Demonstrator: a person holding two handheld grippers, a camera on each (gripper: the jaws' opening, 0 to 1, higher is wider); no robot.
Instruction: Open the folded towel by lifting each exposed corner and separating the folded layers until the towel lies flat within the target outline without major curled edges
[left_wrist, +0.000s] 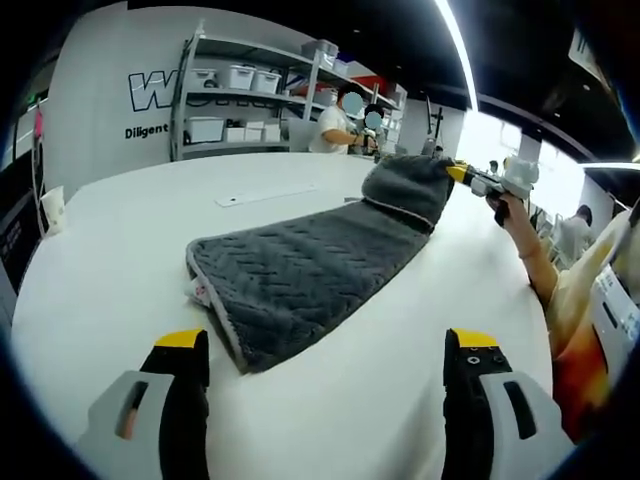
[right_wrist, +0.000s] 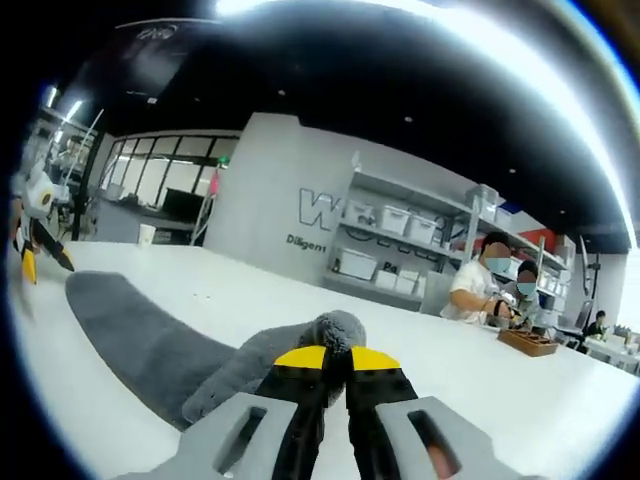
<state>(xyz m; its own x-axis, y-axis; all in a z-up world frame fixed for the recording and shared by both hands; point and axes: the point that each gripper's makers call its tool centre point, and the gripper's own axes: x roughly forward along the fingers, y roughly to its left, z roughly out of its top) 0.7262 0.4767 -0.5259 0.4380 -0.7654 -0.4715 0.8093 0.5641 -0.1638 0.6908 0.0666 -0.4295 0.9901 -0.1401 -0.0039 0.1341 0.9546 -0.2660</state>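
A dark grey quilted towel (left_wrist: 300, 275) lies on the white table (left_wrist: 120, 260), stretched from near my left gripper toward the far right. Its far end (left_wrist: 408, 185) is lifted and folded over. My right gripper (left_wrist: 470, 176), with yellow tips, is shut on that raised end, held by a person's hand. In the right gripper view the right gripper (right_wrist: 335, 362) pinches a bunched fold of towel (right_wrist: 330, 330), and the rest of the towel (right_wrist: 140, 335) trails away to the left. My left gripper (left_wrist: 325, 350) stands open above the table, just short of the towel's near corner (left_wrist: 250, 355). The left gripper (right_wrist: 30, 245) also appears at the far left edge.
A strip of white tape (left_wrist: 265, 196) lies on the table beyond the towel. A paper cup (left_wrist: 52, 210) stands at the left edge. Shelves with white bins (left_wrist: 235, 100) and seated people (left_wrist: 335, 125) are behind the table. A person's arm (left_wrist: 535, 260) reaches in from the right.
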